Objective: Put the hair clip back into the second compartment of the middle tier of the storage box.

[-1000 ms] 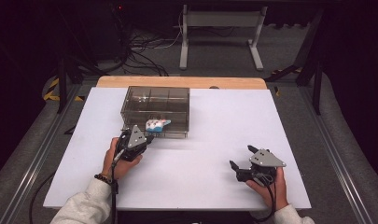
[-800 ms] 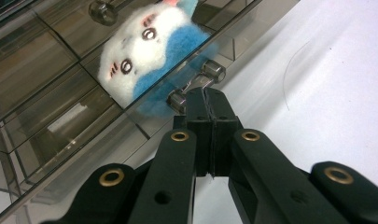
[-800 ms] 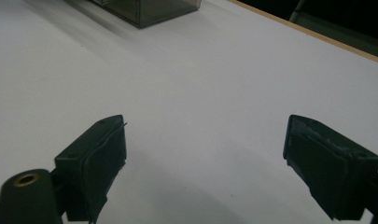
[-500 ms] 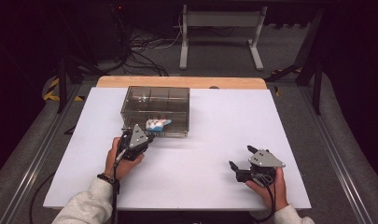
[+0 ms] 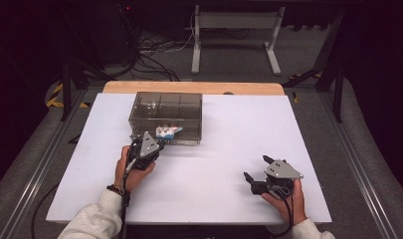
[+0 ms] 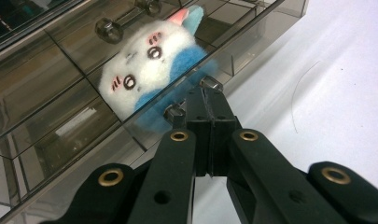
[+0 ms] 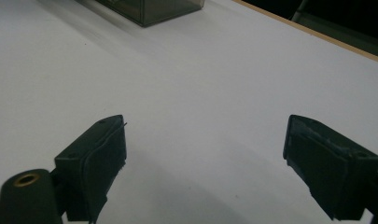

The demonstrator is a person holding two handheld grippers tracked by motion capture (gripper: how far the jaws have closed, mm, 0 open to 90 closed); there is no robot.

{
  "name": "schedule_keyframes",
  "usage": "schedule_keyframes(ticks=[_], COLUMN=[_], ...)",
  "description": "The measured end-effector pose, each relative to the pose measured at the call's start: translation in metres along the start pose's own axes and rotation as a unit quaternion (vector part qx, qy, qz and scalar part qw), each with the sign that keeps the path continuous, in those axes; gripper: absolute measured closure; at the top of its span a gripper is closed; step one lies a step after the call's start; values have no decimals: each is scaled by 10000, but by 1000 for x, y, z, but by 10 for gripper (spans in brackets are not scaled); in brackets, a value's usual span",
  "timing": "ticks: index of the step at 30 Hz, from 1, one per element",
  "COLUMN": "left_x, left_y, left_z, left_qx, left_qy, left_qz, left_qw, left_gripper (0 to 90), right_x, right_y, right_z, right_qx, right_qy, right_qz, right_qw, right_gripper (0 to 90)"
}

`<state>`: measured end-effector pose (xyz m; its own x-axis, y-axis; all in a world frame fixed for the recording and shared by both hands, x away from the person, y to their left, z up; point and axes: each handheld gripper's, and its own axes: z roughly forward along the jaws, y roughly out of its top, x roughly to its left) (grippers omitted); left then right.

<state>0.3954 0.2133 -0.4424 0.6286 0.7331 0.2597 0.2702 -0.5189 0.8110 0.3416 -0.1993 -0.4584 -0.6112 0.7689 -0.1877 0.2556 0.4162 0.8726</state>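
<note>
High view, nearest first: two forearms in pale sleeves come in from the bottom edge. The right gripper (image 5: 254, 180) sits low on the white table (image 5: 229, 149), near its front right part, held in the right hand (image 5: 283, 196), and its jaws stand wide apart with nothing between them. Right gripper view agrees: the two black pads (image 7: 102, 154) are well apart over bare table, and a corner of the box (image 7: 154, 11) shows far off at the top.

Farther in, the left hand (image 5: 132, 169) holds the left gripper (image 5: 159, 147) right at the front wall of the smoky clear box (image 5: 166, 117). Left gripper view shows its jaws pressed together, clenched on a small metal knob (image 6: 210, 85) on the box front; a second knob (image 6: 173, 111) sits just beside the jaw tips, and another knob (image 6: 107, 29) shows higher up.

Inside the box, behind that front panel, lies a plush toy (image 6: 151, 70), white with blue and a pink ear, its face turned towards the left gripper. From above, the toy (image 5: 168, 131) is in the front part of the box, near the middle of its width.

Beyond the box runs the table's wooden edge (image 5: 194, 87), then cables (image 5: 154, 50) on the dark floor.
</note>
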Motion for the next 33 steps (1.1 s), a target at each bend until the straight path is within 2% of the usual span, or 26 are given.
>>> schedule_keyframes(ticks=[10, 33], left_x=[-4, -2], left_y=[3, 5], left_z=[2, 10], left_qx=[-40, -140], left_qy=[10, -3], left_qz=[-18, -135], left_qw=[10000, 9998], left_gripper=[898, 899], right_x=[0, 2], right_y=[0, 0], right_z=[1, 1], right_qx=[10, 21], right_qy=[15, 46], right_qz=[12, -2], right_qw=[10000, 10000], right_gripper=[137, 137])
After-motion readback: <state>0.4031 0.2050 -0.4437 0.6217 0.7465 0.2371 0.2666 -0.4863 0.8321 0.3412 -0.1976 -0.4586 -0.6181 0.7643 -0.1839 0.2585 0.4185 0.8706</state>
